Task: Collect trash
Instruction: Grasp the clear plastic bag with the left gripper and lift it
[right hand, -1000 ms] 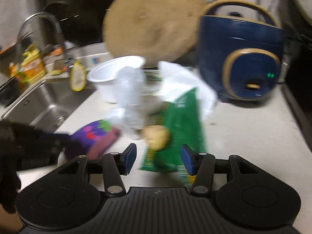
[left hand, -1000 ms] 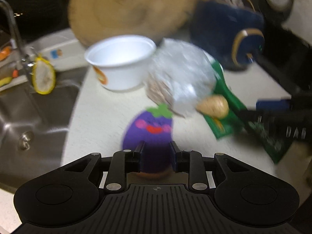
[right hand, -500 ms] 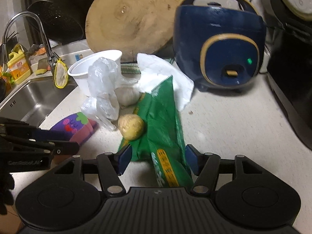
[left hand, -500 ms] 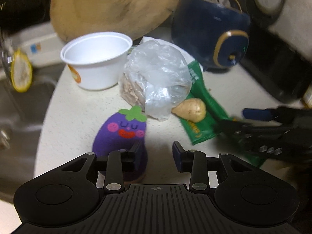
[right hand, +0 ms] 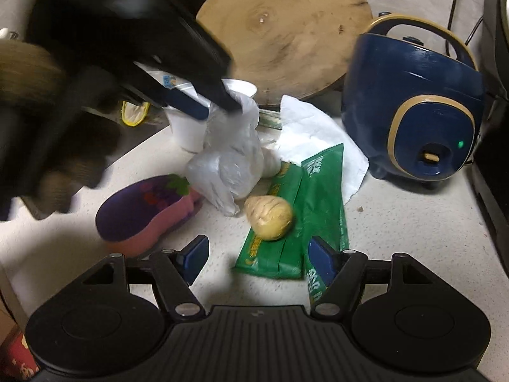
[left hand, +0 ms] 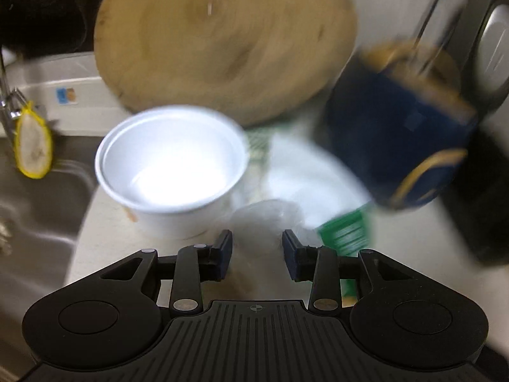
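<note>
My left gripper is opening around the bag; my right gripper is opening, wrapper between its fingers. Closing early, I'd likely knock the cup or pinch the ginger.

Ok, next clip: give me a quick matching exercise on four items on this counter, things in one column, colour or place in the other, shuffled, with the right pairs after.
Things:
1. sponge
2. snack wrapper
3. rice cooker
4. cutting board

Descriptions:
A. round and wooden, propped upright at the back
B. dark blue with gold trim, a green light lit on its front
C. green, lying flat with a pale root piece on it
D. purple top with a pink underside, beside the crumpled clear bag

Pairs: 1-D, 2-C, 3-B, 4-A
</note>
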A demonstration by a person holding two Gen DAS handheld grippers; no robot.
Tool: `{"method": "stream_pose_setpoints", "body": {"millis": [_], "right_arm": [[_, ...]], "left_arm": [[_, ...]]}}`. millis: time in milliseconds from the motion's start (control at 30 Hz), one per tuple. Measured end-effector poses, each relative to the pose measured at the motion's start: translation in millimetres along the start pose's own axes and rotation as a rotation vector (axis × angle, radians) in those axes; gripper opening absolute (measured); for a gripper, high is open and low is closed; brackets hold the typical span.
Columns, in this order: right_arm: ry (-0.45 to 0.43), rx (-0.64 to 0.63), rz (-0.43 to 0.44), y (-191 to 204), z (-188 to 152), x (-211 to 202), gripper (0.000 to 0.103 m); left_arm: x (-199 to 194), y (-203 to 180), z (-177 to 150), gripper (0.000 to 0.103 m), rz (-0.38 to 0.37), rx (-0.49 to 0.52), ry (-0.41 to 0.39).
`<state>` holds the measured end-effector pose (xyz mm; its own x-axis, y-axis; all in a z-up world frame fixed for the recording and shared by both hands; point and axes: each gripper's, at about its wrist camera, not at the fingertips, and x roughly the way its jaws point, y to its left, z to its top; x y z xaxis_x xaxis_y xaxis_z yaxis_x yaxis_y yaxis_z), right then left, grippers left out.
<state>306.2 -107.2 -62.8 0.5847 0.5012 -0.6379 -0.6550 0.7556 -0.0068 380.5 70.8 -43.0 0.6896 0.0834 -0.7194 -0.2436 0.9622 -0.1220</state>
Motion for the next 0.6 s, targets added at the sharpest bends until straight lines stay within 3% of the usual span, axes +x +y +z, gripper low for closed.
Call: {"method": "stream_pose_setpoints", "body": {"millis": [100, 233, 400, 467, 533, 600], "right_arm": [[-0.005, -0.015, 0.0, -1.3, -6.2, -4.4, 0.07], [-0.008, -0.016, -0.01, -5.1, -12.4, -9.1, 0.07], [0.008, 0.004, -0.013, -4.3, -17.6, -12.2, 0.07], [0.017, 0.02, -0.001, -4.0, -18.2, -12.1, 0.07], [0.022, 0.038, 0.011, -2.5, -15.6, -13.1, 0.07], [0.005, 0.035, 0.014, 0.6, -11.0, -16.8, 0.07]], "left_arm": [[26.7, 7.1, -0.4, 0.043, -0.008, -0.019, 0.079], [39.4, 11.2, 2.4, 0.044, -0.031, -0.057, 0.066], [45.0, 11.3, -1.0, 0.042, -0.049, 0.013, 0.081], [41.6, 12.5, -4.6, 0.035, -0.057, 0.028, 0.074], [34.1, 20.5, -8.8, 0.023, -0.085, -0.026, 0.054], [17.5, 30.9, -12.2, 0.018, -0.128, -0.095, -0.015]]}}
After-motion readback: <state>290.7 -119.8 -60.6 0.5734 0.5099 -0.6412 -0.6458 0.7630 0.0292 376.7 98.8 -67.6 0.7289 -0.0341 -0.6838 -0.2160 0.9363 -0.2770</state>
